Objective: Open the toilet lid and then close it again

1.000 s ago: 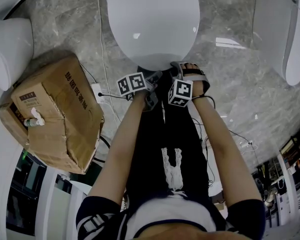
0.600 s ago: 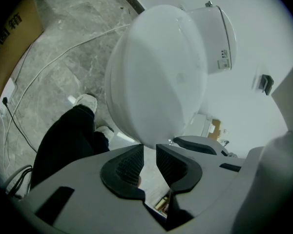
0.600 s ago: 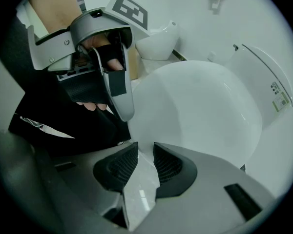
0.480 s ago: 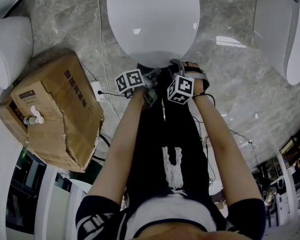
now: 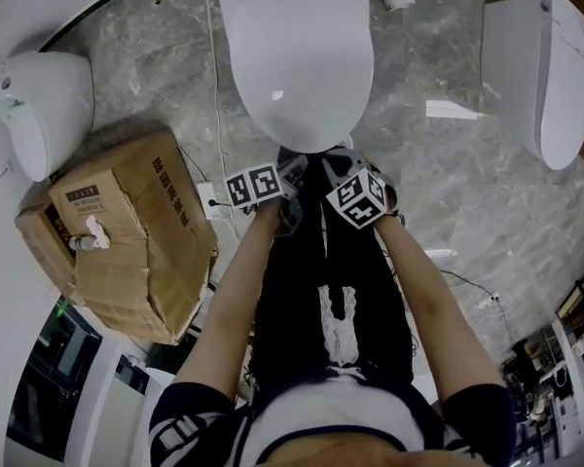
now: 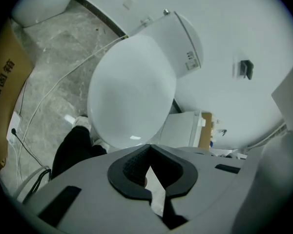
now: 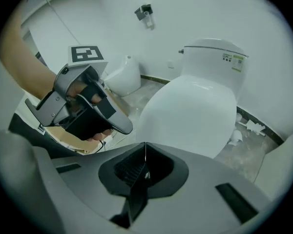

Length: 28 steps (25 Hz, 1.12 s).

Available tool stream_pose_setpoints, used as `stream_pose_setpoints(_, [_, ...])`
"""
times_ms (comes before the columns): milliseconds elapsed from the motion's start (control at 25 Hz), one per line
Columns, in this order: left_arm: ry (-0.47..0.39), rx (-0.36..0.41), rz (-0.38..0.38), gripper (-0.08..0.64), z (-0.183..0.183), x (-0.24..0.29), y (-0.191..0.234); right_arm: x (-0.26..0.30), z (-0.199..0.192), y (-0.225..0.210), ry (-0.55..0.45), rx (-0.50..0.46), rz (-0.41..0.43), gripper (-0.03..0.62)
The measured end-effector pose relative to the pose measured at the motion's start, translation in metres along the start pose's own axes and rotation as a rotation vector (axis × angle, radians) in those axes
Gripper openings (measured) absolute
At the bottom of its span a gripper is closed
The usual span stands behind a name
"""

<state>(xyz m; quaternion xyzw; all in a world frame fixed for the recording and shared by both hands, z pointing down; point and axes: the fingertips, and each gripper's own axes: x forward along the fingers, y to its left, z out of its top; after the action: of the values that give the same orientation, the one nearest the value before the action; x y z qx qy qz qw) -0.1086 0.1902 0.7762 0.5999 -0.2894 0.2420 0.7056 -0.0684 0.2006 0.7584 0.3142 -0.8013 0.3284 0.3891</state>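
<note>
The white toilet lid (image 5: 297,56) lies down flat on its bowl straight ahead of the person, its front edge just beyond the left gripper (image 5: 294,171) and the right gripper (image 5: 337,166), which hover side by side, each with jaws just closed together on nothing.

The cardboard box (image 6: 4,77) bears the printed Chinese characters 加固箱 on its side, while the white label (image 5: 79,196) on its top and the stickers (image 7: 237,59) on the toilet cistern (image 7: 205,65) are too small to read.
</note>
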Motion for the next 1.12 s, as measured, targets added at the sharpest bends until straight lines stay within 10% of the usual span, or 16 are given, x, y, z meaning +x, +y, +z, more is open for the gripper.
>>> stream_pose_setpoints(520, [-0.202,0.319,0.036,0.006,0.006,-0.050,-0.088,-0.076,0.049,0.003,-0.192,0.229,0.006,0.009])
stream_pose_setpoints(1120, [-0.258,0.360,0.060,0.006,0.009,-0.055,-0.099,-0.089,0.050,0.001,-0.206,0.213,0.021,0.009])
